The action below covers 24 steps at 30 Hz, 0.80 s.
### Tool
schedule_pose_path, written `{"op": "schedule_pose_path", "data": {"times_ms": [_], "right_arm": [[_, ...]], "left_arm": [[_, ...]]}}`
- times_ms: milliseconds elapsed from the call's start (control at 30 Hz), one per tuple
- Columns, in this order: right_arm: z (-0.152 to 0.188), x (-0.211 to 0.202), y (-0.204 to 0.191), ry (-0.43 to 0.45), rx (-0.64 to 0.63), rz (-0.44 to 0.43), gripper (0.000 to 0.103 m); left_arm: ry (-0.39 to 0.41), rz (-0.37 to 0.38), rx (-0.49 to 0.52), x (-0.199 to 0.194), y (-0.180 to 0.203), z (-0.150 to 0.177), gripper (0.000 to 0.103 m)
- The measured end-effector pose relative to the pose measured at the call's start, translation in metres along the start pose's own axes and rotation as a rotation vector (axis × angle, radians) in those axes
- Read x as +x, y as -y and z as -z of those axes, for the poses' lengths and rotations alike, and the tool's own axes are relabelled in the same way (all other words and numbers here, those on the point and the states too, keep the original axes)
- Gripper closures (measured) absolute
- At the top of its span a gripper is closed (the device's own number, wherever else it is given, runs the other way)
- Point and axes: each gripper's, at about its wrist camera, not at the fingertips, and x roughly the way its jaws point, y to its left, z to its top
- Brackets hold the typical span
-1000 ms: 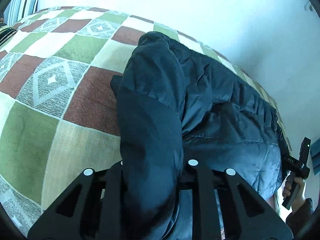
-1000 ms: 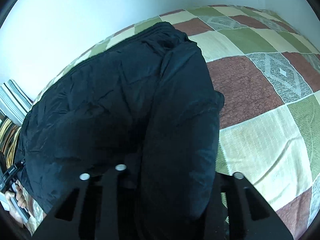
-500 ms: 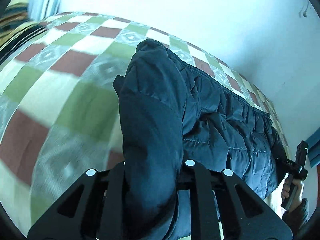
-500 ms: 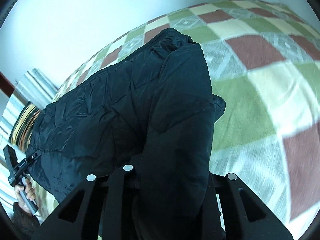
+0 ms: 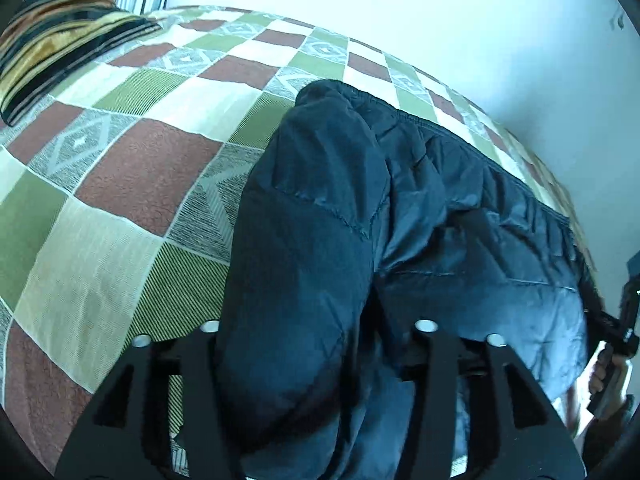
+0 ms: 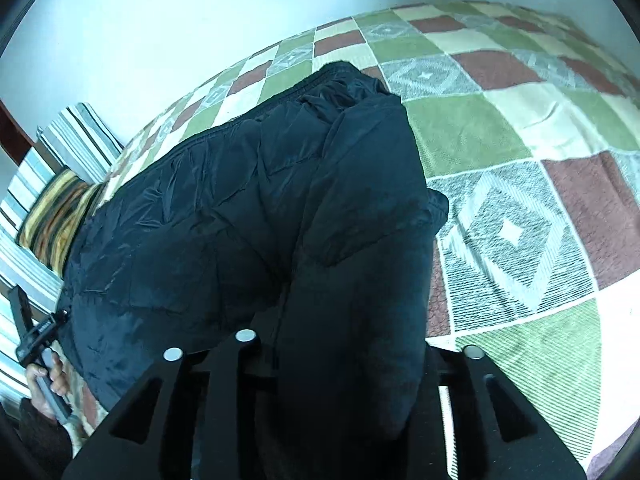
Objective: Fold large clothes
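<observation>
A large dark navy padded jacket (image 5: 420,216) lies across the checked bedspread (image 5: 132,168). My left gripper (image 5: 316,360) is shut on the jacket's near edge, where a sleeve fold bulges up between the fingers. My right gripper (image 6: 340,364) is shut on the same jacket (image 6: 224,216) at its other end, with a sleeve fold between its fingers. Each gripper shows small at the far side of the other's view: the right one (image 5: 624,332) and the left one (image 6: 36,332). The far hem of the jacket rests on the bed.
A striped dark and gold pillow (image 5: 52,36) lies at the head of the bed, also seen in the right wrist view (image 6: 52,216). A white wall (image 5: 440,12) runs along the far side of the bed. Striped bedding (image 6: 76,140) is by the pillow.
Both grippers have kept hold of the jacket and lifted and swung; more bedspread and the pillow have come into view, and the jacket sits farther back on the bed.
</observation>
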Motion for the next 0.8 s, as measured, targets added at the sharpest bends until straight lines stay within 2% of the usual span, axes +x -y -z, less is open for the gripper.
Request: {"op": "schedule_pose_path", "data": {"times_ms": [67,167,300,433,567,800], "right_arm": [[0.002,-0.005,0.000,0.007,-0.005,0.032,0.065],[0.006,-0.017,-0.002,0.019,-0.008,0.065,0.062],[0.005,-0.035,-0.005,0.064,0.004,0.130,0.058],[0.006,-0.068,-0.029,0.182,-0.033,0.256,0.054],[0.011,-0.083,-0.069,0.232,-0.099,0.233,0.054],[0.024,-0.037,-0.148,0.136,-0.262,0.152,0.055]], "left_arm": [[0.006,-0.055,0.018,0.000,0.001,0.000,0.028],[0.016,-0.095,0.040,-0.005,-0.001,0.002,0.020],[0.023,-0.103,0.019,-0.011,-0.008,0.005,0.014],[0.027,-0.106,-0.025,-0.012,-0.016,0.007,0.009],[0.033,-0.121,-0.010,-0.013,-0.013,0.007,0.009],[0.030,-0.125,-0.011,-0.013,-0.012,0.005,0.009]]}}
